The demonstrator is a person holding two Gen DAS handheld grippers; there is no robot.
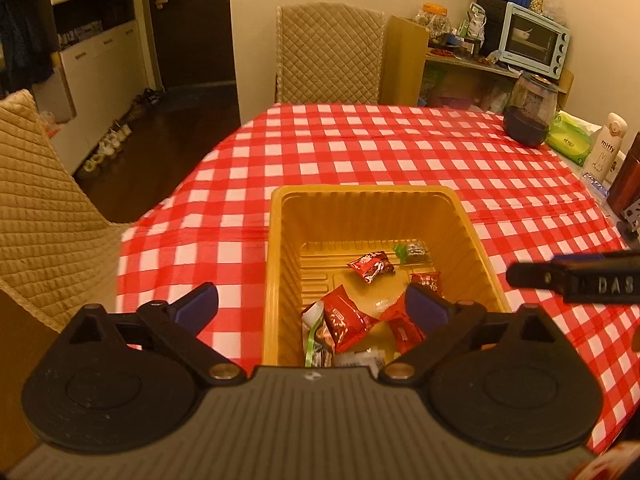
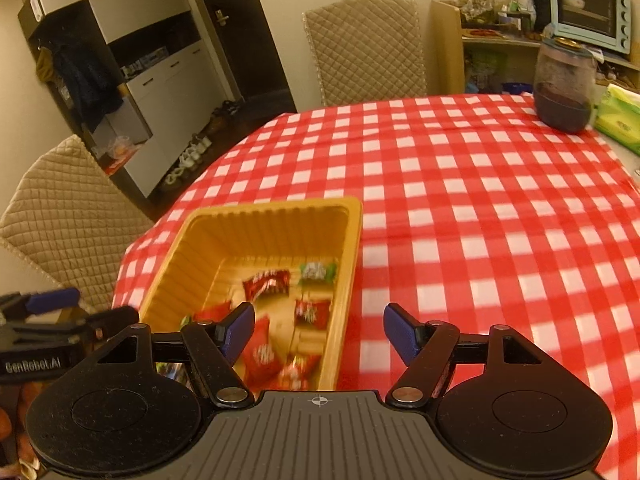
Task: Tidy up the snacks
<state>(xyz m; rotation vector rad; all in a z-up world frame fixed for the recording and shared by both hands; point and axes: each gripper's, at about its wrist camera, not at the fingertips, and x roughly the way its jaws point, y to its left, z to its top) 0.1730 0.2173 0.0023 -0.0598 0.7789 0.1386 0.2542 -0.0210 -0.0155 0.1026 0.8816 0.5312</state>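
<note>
With both the left claw (image 1: 312,310) and right claw (image 2: 319,334) wide open and empty over the tray (image 1: 280,240), I judge the packets (image 1: 347,322) inside it light, crinkly and slippery, best pinched at a sealed end.

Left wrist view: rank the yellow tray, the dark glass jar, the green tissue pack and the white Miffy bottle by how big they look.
1. Yellow tray, by far, though nearest.
2. Dark glass jar.
3. Green tissue pack.
4. White Miffy bottle, close to the pack in area; unsure.
</note>
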